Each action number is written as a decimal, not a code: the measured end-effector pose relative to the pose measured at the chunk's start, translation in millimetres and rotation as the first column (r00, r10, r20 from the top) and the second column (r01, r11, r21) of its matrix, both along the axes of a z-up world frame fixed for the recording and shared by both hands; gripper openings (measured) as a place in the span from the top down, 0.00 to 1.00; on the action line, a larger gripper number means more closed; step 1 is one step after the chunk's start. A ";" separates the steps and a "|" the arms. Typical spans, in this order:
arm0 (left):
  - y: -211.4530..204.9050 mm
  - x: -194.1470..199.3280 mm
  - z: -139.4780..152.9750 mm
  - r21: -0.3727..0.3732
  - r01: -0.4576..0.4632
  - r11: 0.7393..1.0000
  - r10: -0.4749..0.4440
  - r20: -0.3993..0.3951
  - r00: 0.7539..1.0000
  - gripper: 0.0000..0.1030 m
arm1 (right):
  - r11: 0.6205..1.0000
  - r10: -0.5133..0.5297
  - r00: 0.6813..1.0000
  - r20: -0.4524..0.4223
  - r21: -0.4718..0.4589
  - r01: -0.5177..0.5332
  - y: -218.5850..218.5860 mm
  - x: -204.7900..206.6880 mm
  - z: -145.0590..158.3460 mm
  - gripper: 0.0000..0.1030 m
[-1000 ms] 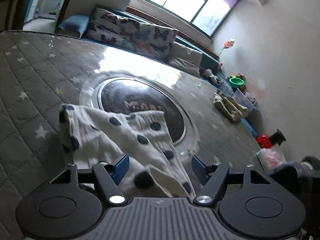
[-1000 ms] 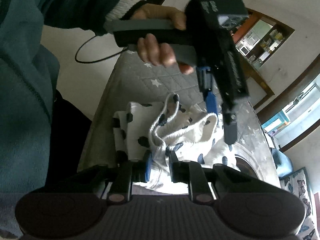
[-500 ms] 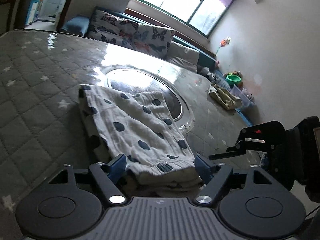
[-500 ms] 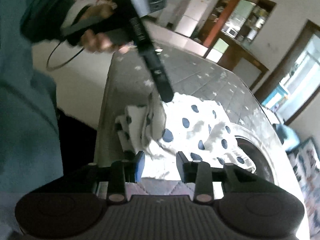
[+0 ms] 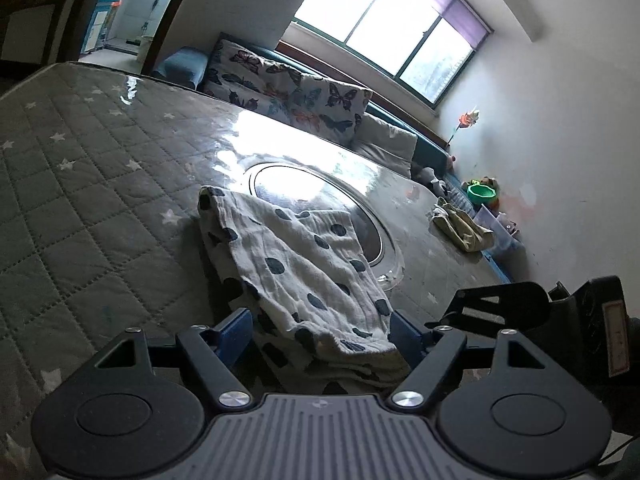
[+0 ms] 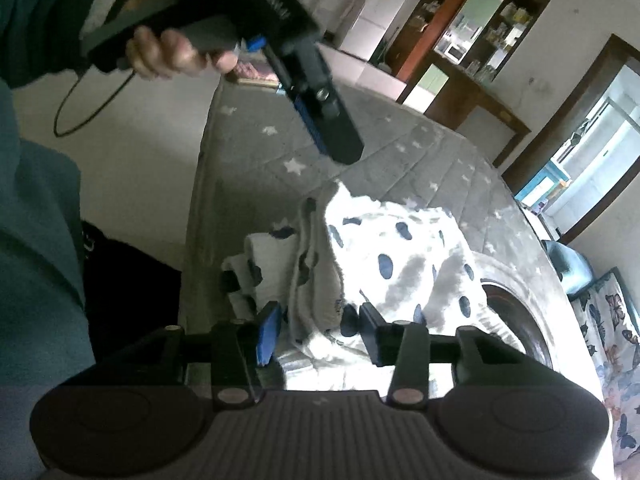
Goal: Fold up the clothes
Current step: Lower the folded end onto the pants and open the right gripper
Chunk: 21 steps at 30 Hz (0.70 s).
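At the bottom of its frame the right gripper is opening, its blue pads clear of the white navy-dotted cotton garment bunched mid-frame on the grey star-quilted table. The left gripper stands spread around the garment's hem. The cloth looks light and limp; pinching the layered edges should hold best.

A white, dark-dotted garment lies folded in layers on the star-quilted table, its 1 o'clock corner overlapping the round glass inset

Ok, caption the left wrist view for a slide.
Open left hand-held gripper over folded polka-dot garment on quilted table cover.
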<state>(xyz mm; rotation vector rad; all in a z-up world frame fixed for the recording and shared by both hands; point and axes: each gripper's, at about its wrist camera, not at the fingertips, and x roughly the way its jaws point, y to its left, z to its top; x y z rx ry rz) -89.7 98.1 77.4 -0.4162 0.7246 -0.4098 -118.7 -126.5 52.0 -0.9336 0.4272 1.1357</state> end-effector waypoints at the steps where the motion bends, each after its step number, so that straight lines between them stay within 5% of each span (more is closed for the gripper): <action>1: -0.1 0.3 0.1 0.001 0.001 1.000 -0.001 0.000 1.000 0.24 | 1.000 -0.002 1.000 -0.002 -0.007 0.002 0.9 0.4 -1.1 0.67; 8: 0.1 2.9 2.2 -0.007 0.001 1.000 -0.001 0.010 1.000 0.23 | 1.000 -0.011 1.000 0.002 -0.004 0.011 0.4 3.3 8.3 0.86; 16: -0.5 6.5 19.6 -0.017 0.018 1.000 -0.016 0.079 0.997 0.20 | 0.998 0.010 0.998 0.065 -0.060 -0.006 -14.6 -5.5 9.5 0.85; 21: 0.5 10.9 16.4 -0.015 0.005 1.000 -0.004 0.054 0.999 0.20 | 1.000 -0.005 0.999 0.043 0.019 0.004 -8.5 -3.7 14.6 0.75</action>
